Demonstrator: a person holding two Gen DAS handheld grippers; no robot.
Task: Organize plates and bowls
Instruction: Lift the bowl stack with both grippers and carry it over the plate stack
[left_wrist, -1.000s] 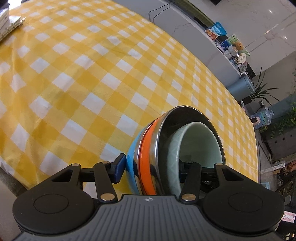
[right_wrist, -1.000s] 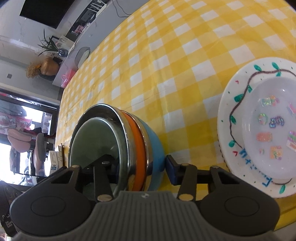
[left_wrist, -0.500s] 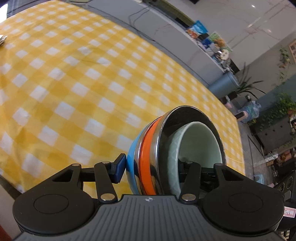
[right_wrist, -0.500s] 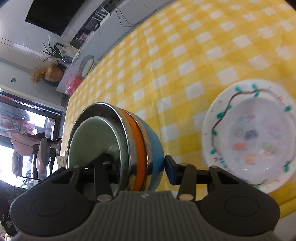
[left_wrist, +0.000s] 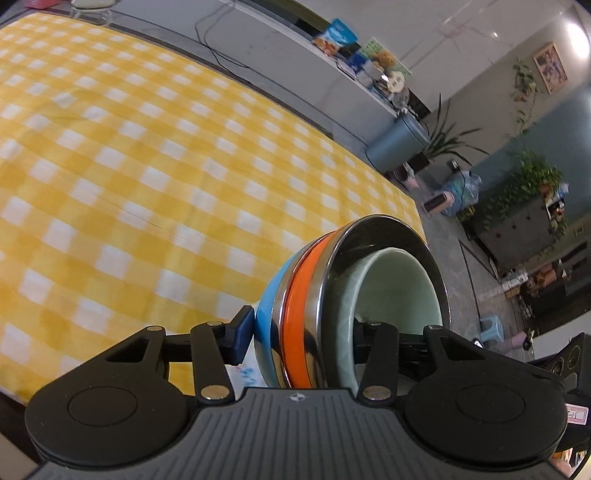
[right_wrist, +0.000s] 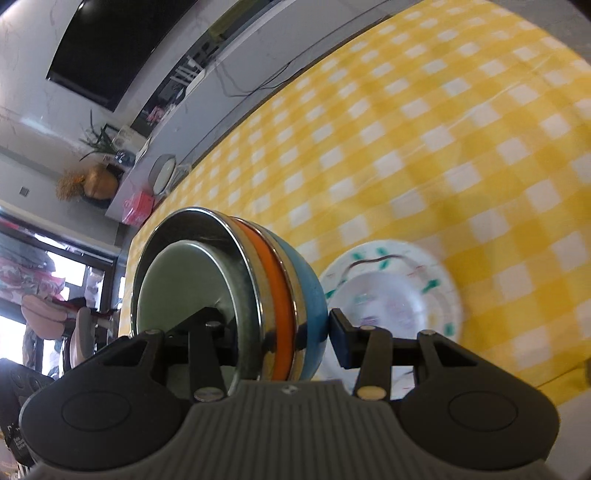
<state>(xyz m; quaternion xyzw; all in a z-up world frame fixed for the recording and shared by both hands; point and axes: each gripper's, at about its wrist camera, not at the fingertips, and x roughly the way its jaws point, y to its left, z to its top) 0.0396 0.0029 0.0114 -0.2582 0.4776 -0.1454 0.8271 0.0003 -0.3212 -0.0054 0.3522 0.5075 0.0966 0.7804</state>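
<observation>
I am carrying a nested stack of bowls (left_wrist: 314, 317) between my two tools, tipped on its side and held above the surface (left_wrist: 147, 177) with its yellow checked cloth. My left hand-held gripper (left_wrist: 303, 328) is clamping the stack, one finger pressing the blue outer bowl (left_wrist: 267, 314), the other reaching inside the pale green inner bowl (left_wrist: 399, 291). My right hand-held gripper (right_wrist: 273, 332) is gripping the same stack (right_wrist: 258, 295) from the opposite side, one finger inside the green bowl (right_wrist: 177, 288), the other just beside the blue wall; whether that pad touches, I cannot tell.

To do this well, I judge I should be keeping both grips equally firm, moving the two tools together so the bowls do not slide apart, and turning the stack upright before lowering it.

The orange band (left_wrist: 299, 302) and steel rim (left_wrist: 388, 225) sit between my fingers. The decorated white plate (right_wrist: 399, 295) is lying on the cloth just beyond my right fingers, below the stack.
</observation>
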